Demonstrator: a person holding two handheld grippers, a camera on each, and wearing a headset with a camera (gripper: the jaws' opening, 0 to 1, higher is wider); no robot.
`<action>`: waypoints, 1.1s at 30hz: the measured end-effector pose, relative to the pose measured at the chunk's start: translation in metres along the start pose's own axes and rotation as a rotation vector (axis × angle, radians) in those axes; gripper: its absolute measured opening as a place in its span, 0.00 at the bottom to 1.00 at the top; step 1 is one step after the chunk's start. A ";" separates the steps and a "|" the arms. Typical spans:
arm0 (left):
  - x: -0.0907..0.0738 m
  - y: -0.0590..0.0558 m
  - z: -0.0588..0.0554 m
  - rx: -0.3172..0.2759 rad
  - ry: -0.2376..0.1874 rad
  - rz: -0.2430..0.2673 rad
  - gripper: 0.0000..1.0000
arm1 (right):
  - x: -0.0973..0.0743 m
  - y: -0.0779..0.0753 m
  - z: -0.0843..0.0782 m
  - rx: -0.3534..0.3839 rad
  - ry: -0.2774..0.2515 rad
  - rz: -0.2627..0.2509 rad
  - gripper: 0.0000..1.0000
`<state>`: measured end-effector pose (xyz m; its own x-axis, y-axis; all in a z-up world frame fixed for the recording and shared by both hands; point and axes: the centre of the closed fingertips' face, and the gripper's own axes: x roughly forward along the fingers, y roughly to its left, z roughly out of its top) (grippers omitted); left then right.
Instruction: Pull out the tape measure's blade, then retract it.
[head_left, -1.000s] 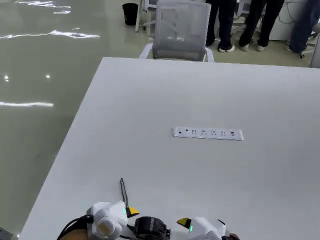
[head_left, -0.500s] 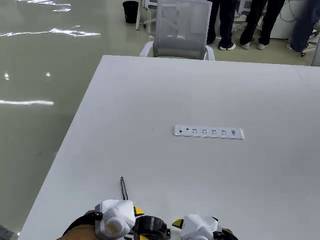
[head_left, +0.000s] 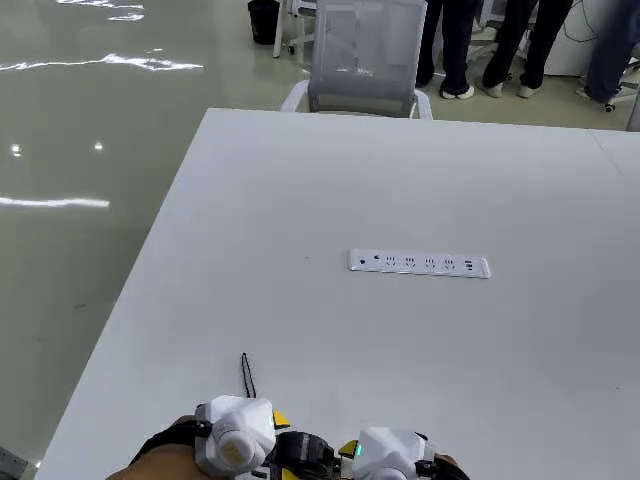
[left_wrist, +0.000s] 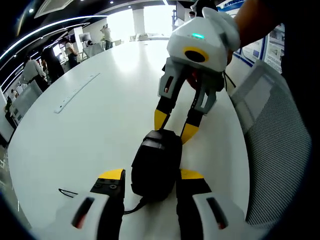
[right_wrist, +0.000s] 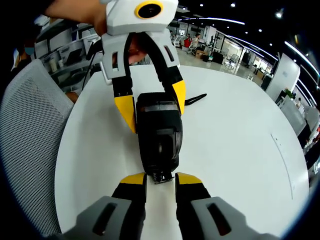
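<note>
Tape measure (left_wrist: 156, 159), clamped in left gripper (left_wrist: 151, 174); right gripper (right_wrist: 160, 179) flanking its tip (grip unclear)

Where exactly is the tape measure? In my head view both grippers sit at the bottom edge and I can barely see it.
Observer: The left gripper view shows the black tape measure clamped across its case in the left gripper, lying on the white table.
Operator: Is the blade out?
Observer: No. In the right gripper view just the hook shows at the case mouth, between the tips of the right gripper. I cannot tell whether they pinch it.
</note>
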<state>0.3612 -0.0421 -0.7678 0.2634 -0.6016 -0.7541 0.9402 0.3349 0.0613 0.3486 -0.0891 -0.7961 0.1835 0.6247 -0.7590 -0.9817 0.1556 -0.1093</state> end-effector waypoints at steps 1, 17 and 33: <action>0.001 -0.001 0.000 0.007 0.003 -0.005 0.36 | 0.001 0.000 0.000 -0.003 0.001 0.004 0.21; 0.005 -0.005 -0.003 0.041 0.023 -0.039 0.31 | 0.005 0.002 -0.001 -0.019 0.008 0.015 0.20; 0.007 -0.005 -0.004 0.055 0.037 -0.045 0.29 | 0.011 0.001 -0.002 -0.083 0.040 0.043 0.19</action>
<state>0.3575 -0.0451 -0.7753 0.2131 -0.5879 -0.7804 0.9618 0.2667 0.0617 0.3499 -0.0842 -0.8059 0.1402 0.5980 -0.7891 -0.9898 0.0637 -0.1275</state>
